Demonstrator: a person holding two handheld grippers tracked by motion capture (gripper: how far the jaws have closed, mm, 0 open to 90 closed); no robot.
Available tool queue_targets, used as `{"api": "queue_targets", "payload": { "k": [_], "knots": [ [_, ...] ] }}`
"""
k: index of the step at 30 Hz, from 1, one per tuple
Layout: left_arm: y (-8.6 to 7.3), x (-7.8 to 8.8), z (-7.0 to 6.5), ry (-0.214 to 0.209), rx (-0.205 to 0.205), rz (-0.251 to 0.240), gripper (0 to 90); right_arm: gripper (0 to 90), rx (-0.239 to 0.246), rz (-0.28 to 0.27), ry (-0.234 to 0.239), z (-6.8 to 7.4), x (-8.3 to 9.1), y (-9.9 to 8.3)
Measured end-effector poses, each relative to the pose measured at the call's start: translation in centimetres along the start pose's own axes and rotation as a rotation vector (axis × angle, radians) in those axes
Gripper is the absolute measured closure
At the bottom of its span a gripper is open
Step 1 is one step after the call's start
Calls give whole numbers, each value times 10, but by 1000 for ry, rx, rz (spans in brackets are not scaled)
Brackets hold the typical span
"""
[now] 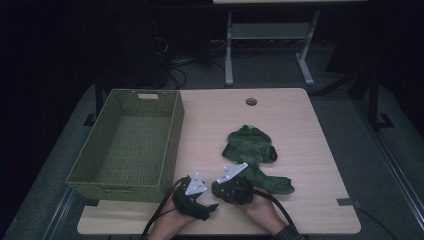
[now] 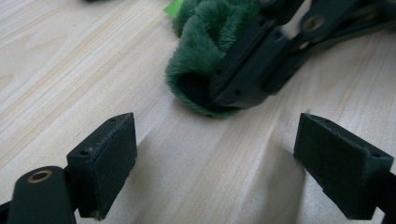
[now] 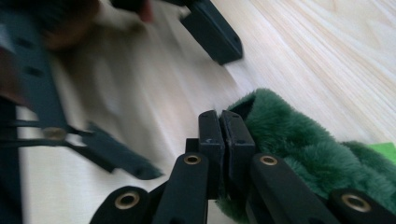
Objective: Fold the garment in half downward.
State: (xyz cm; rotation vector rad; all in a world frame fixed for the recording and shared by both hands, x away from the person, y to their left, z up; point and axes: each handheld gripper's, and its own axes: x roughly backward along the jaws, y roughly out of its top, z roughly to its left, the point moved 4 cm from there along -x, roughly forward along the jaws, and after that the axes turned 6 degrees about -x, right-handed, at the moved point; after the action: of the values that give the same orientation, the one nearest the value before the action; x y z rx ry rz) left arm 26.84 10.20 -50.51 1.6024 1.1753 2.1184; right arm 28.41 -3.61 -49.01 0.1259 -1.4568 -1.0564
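A green fuzzy hooded garment [image 1: 252,150] lies spread on the wooden table [image 1: 300,125], right of centre. My right gripper [image 1: 222,190] is at the garment's near left end. Its jaws [image 3: 220,130] are shut on the edge of a fuzzy cuff [image 3: 289,135]. The left gripper view shows the same pinch, with the right gripper [image 2: 238,88] clamped on the rolled cuff [image 2: 201,51]. My left gripper [image 2: 215,149] stands open just short of that cuff, low over bare wood and holding nothing. In the high view the left gripper [image 1: 212,202] sits close beside the right one.
A green woven basket [image 1: 172,135] stands on the table's left side, and nothing shows inside it. A round cable hole [image 1: 251,101] is near the far edge. Both of the person's hands come in over the front edge. A white desk frame [image 1: 270,45] stands on the floor behind.
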Motion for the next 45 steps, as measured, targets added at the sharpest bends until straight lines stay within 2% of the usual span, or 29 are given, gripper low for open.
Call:
{"api": "queue_targets", "payload": {
  "k": [4, 6, 7, 8, 10, 16, 19, 23, 24, 27, 29, 34, 38, 45],
  "knots": [
    [0, 0, 1, 4, -11, 0, 124, 878, 0, -39, 60, 5, 10, 5],
    [0, 0, 1, 3, -9, 1, 124, 878, -7, -40, 87, 10, 11, 5],
    [0, 0, 1, 3, -9, 1, 124, 878, 6, -31, 86, 11, 11, 4],
    [0, 0, 1, 3, -10, 1, 124, 878, -1, -29, 87, 14, 11, 3],
    [0, 0, 1, 2, -5, -5, 124, 877, 10, -47, 77, 12, 15, 5],
    [0, 0, -1, -1, 8, -5, 124, 874, -20, -138, 59, -1, 43, 13],
    [0, 0, 0, 0, 7, -5, 124, 874, -46, -167, 39, -10, 55, 13],
    [0, 0, 0, -1, 8, -5, 124, 873, -51, -186, 21, -15, 64, 11],
    [0, 0, 0, -1, 8, -5, 124, 873, -72, -198, 0, -20, 73, 8],
    [0, 0, 0, -1, 8, -6, 124, 873, -79, -210, -17, -26, 79, 5],
    [0, 0, 0, -2, 7, -5, 124, 870, -100, -215, -31, -31, 85, 1],
    [0, 0, 0, -1, 5, -5, 124, 851, -144, -207, -78, -44, 93, -12],
    [0, 0, 0, 1, 1, -5, 124, 817, -175, -179, -153, -57, 96, -24],
    [0, 0, 0, -1, 6, -7, 125, 823, -184, -148, -207, -64, 98, -32]
  ]
}}
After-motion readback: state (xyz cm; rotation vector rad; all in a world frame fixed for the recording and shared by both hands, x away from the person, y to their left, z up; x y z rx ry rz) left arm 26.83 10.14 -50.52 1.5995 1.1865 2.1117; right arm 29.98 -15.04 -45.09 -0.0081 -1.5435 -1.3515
